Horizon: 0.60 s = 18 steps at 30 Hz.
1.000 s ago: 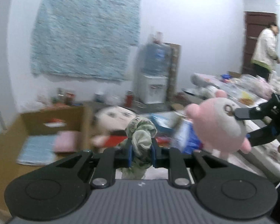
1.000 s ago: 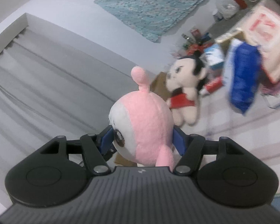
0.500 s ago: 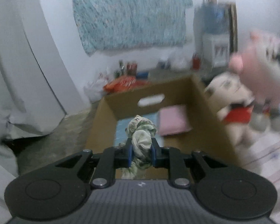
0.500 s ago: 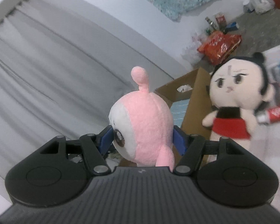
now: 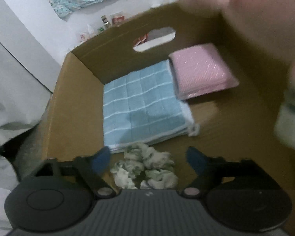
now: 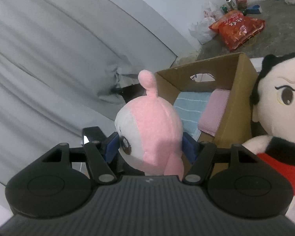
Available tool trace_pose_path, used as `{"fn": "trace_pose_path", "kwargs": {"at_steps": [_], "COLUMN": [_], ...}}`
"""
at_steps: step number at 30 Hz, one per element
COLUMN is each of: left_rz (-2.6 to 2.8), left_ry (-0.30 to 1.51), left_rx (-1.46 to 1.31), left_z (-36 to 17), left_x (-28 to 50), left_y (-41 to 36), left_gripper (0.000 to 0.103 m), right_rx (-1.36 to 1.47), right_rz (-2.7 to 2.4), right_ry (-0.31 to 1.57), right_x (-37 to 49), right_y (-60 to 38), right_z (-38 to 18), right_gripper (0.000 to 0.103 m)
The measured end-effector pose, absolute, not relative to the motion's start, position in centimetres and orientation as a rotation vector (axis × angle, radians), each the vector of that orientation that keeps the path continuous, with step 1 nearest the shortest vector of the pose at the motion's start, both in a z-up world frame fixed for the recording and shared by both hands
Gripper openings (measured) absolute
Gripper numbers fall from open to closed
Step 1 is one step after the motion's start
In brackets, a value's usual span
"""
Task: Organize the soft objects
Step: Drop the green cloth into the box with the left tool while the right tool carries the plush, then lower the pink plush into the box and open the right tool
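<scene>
My left gripper hangs over the open cardboard box, its jaws opening. A crumpled green-and-white cloth lies loose between them, touching neither blue pad. Inside the box lie a folded blue checked towel and a folded pink cloth. My right gripper is shut on a pink-and-white plush toy, held just left of the same box. The plush shows as a pink blur at the top right of the left wrist view.
A large doll with black hair and a red dress sits right of the box. On the floor behind are a red snack bag, white plastic bags and cans. Grey curtain fills the left.
The left gripper swung from facing the room to looking down into the box and let go of the green cloth. The right gripper carried the plush toward the box.
</scene>
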State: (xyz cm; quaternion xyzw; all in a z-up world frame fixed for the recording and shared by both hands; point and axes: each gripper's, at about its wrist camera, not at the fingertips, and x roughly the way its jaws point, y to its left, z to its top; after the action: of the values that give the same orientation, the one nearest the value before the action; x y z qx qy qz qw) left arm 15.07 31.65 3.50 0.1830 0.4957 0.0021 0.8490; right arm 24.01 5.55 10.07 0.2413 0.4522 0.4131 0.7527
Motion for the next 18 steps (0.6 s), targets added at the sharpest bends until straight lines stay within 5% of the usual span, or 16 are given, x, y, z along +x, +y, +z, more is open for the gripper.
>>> {"fn": "trace_pose_path", "kwargs": {"at_steps": [3, 6, 7, 18], "left_rz": [0.014, -0.013, 0.002, 0.119], "left_ry": [1.008, 1.052, 1.066, 0.900], "left_rx": [0.329, 0.245, 0.234, 0.098], "left_z": [5.3, 5.6, 5.4, 9.6], "left_x": [14.2, 14.5, 14.4, 9.0], "left_y": [32.4, 32.7, 32.9, 36.9], "left_gripper": [0.083, 0.049, 0.046, 0.053], "right_rx": [0.515, 0.480, 0.461, 0.324], "right_rz": [0.910, 0.908, 0.906, 0.795], "right_ry": [0.997, 0.999, 1.004, 1.302], "right_x": [23.9, 23.8, 23.9, 26.6], "right_y": [6.5, 7.4, 8.0, 16.7], "right_z": [10.6, 11.3, 11.4, 7.7], "right_gripper": [0.067, 0.067, 0.067, 0.066]}}
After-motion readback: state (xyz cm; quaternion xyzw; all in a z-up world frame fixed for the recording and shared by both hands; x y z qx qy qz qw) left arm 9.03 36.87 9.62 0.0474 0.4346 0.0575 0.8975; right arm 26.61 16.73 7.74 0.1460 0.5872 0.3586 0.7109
